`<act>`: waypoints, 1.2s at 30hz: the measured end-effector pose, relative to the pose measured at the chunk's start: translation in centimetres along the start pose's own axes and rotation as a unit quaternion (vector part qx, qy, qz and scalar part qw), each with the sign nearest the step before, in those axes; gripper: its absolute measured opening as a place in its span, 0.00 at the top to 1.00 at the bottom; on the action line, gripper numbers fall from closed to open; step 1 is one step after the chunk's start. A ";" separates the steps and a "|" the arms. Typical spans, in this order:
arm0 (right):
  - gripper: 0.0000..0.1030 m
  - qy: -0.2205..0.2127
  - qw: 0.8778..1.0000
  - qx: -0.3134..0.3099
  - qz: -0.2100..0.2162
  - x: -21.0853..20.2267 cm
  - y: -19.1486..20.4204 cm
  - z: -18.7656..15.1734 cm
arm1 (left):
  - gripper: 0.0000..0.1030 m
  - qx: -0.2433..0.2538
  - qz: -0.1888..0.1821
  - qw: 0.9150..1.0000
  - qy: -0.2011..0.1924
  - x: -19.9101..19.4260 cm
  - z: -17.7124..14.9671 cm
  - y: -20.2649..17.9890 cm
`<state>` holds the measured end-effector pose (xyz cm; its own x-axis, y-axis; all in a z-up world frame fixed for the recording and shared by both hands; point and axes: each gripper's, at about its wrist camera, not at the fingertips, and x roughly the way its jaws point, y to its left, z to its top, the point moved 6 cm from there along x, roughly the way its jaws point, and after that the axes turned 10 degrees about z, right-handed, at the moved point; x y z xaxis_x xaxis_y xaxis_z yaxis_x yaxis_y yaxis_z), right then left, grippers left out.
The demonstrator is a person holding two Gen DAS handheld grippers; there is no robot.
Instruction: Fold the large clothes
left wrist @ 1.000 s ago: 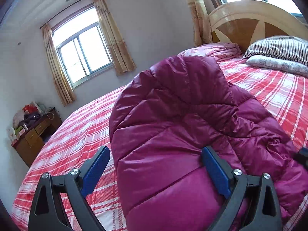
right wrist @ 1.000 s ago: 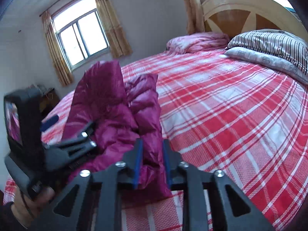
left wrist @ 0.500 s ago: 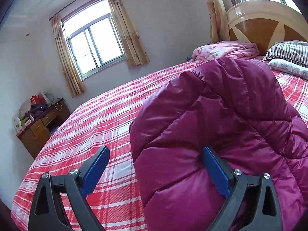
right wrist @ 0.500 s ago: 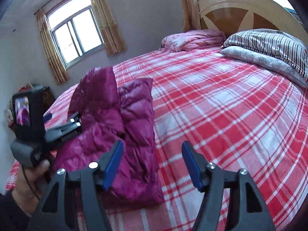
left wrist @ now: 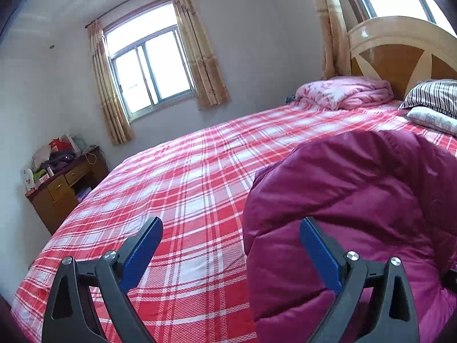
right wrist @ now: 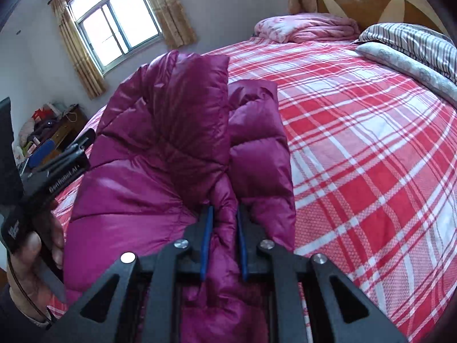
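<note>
Our right gripper point(right wrist: 222, 243) is closing, its fingers point(right wrist: 206, 245) pinching a fold of the purple jacket point(right wrist: 171, 131), which lies bunched on the bed point(right wrist: 357, 143). Our left gripper point(left wrist: 231, 254) gapes wide, holding nothing, beside the jacket's edge.

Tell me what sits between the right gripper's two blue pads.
In the right wrist view, a bunched fold of the puffy magenta quilted jacket fills the closing right gripper.

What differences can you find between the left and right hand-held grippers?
The left hand-held gripper stands wide open; the right hand-held gripper is closing, nearly shut. The left's pads press on nothing, the jacket only beside one finger; the right pinches a jacket fold. Both have black frames and blue pads.
</note>
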<state>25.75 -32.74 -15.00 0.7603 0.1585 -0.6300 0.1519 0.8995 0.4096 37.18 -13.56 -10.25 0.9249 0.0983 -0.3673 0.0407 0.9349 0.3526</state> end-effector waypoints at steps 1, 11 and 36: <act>0.82 0.000 1.000 -0.004 -0.010 -0.2 0.2 0.1 | 0.06 0.013 -0.003 1.000 0.010 0.6 -0.4 -0.7; 0.64 -0.060 0.992 -0.089 -0.059 -1.0 6.4 7.5 | 0.06 0.024 -0.013 1.000 0.013 0.4 -0.5 -1.9; 0.61 -0.007 0.994 -0.063 -0.084 6.0 1.7 5.8 | 0.05 0.050 0.041 0.997 0.045 4.4 -1.6 -4.9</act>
<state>34.25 -32.60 -14.20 0.7397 -0.0036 -0.6729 0.1979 0.9569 0.2124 40.45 -17.16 -14.96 0.8893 0.2080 -0.4073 0.0069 0.8843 0.4668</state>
